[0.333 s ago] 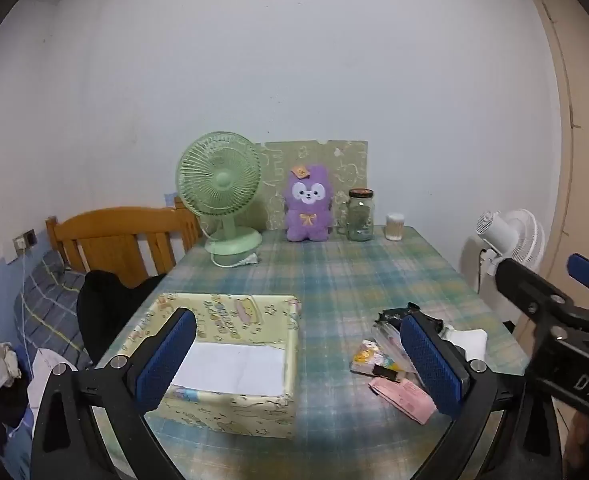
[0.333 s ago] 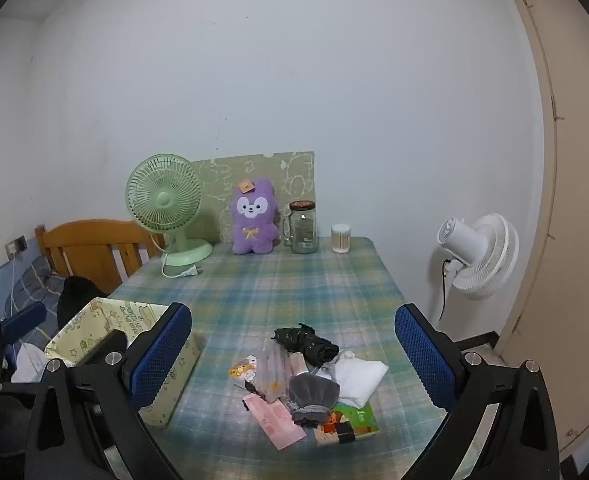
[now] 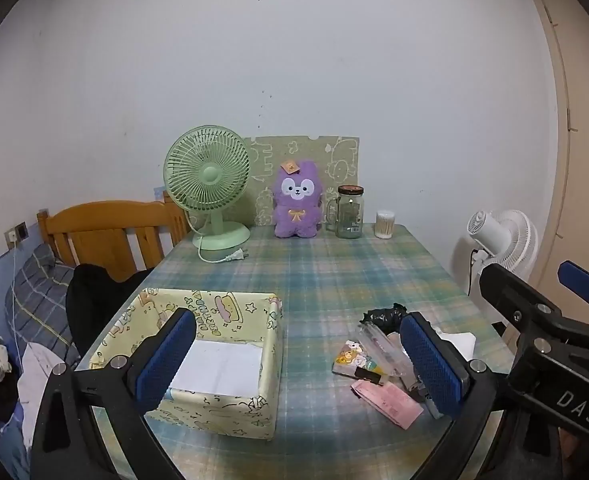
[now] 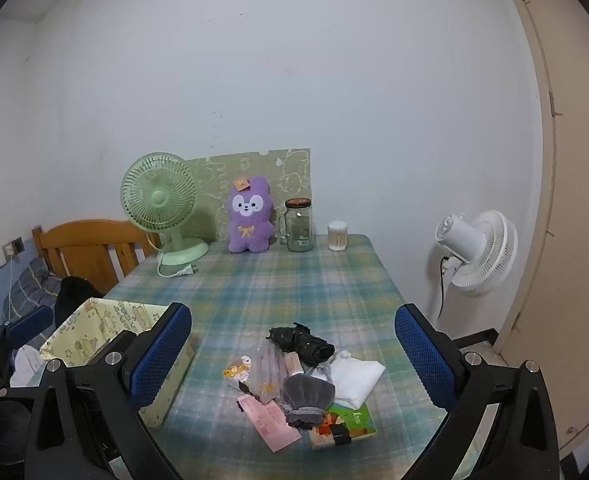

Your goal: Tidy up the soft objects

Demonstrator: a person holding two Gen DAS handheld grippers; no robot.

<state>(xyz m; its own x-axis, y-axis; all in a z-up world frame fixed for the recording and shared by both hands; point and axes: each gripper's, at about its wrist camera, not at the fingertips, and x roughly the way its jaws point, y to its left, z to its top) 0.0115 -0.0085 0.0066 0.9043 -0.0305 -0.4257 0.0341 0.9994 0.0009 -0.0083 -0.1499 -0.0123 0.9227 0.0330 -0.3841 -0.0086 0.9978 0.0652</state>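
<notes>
- On the left side of the table [image 3: 334,280] stands the yellow patterned box [image 3: 214,364]. It is open at the top and only a white sheet is seen on its bottom, so I judge that no soft object is inside yet.
- The left gripper [image 3: 300,364] hangs above the near edge of the table with its jaws wide apart. Nothing is between them; the box is behind its left finger.
- The pile of small things [image 4: 302,384] lies to the right of the box, apart from it: a black bundle [image 4: 302,344], a white folded cloth [image 4: 354,376], a grey velvet pouch [image 4: 306,396], a pink packet [image 4: 270,420] and some small packages.
- The right gripper [image 4: 290,364] is above this pile, tilted a little downward, jaws also fully apart and empty.
- I think the task is at its beginning: both grippers are only approaching. The next move probably needs the right gripper to go down to one soft piece, perhaps the grey pouch on top, and close on it alone.
- The right wrist view shows the whole pile clearly; in the left wrist view a finger hides part of it. The left wrist view shows the inside of the box, which the right one does not.
</notes>
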